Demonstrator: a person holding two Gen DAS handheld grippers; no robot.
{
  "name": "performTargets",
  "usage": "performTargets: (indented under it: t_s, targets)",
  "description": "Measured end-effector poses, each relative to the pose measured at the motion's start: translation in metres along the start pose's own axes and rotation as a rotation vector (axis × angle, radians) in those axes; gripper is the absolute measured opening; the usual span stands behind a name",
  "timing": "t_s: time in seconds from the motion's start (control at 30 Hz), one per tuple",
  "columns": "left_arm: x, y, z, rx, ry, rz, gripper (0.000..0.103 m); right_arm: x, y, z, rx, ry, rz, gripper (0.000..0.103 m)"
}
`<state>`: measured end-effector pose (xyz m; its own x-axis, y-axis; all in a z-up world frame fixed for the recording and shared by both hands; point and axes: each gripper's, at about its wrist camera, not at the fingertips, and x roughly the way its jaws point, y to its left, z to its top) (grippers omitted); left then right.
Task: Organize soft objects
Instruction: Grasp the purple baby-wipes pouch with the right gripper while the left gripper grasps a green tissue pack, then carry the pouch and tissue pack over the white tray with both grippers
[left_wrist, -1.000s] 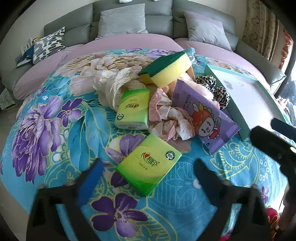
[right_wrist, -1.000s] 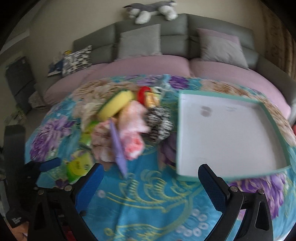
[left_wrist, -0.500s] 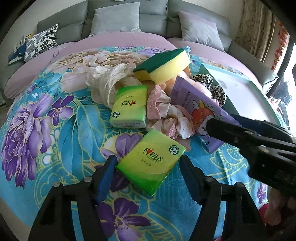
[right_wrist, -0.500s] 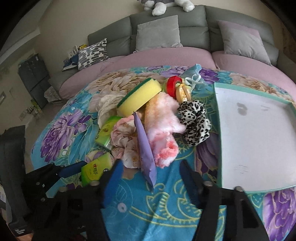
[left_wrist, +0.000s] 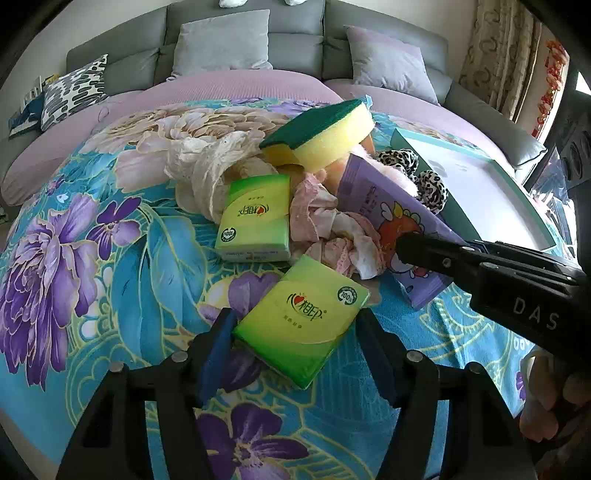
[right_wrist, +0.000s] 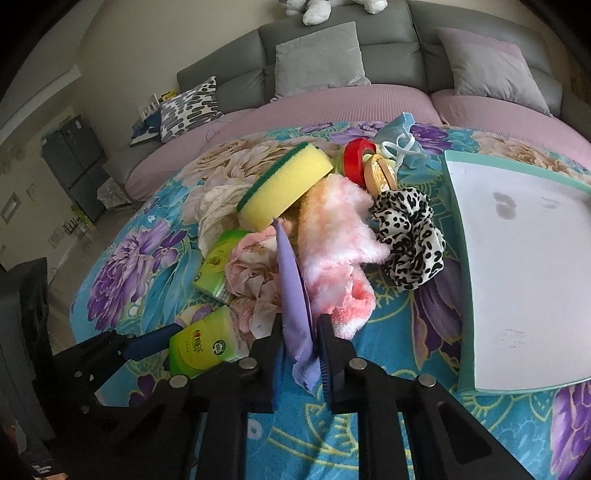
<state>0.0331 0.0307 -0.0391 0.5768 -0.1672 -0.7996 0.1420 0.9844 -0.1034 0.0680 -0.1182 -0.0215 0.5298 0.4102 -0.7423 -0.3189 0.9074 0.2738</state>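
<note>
Both grippers closing on packs beside the teal tray (right_wrist: 455, 258).

Right gripper (right_wrist: 301, 354) jaws closing, pads already pinching the thin purple packet (right_wrist: 291, 280) by its near edge, just left of the tray; pinch deeper before lifting, it's floppy. Left gripper (left_wrist: 295, 343) jaws closing around the green tissue pack (left_wrist: 301, 315), farther left of the tray, not clamped yet; square up on its angled sides so it won't twist out.
</note>
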Motion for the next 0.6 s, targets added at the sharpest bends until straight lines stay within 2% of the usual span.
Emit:
performTargets:
  t_s: [0.3,0.6]
  targets:
    - [-0.011,-0.009,-0.003,0.043,-0.033,0.015,0.064,-0.011,0.007,-0.003,-0.020,-0.034,0.019,0.012]
    - [-0.036,-0.018,0.003,0.075,-0.090,0.028,0.063,-0.041,0.002,0.002,0.011,-0.115,0.036,0.012]
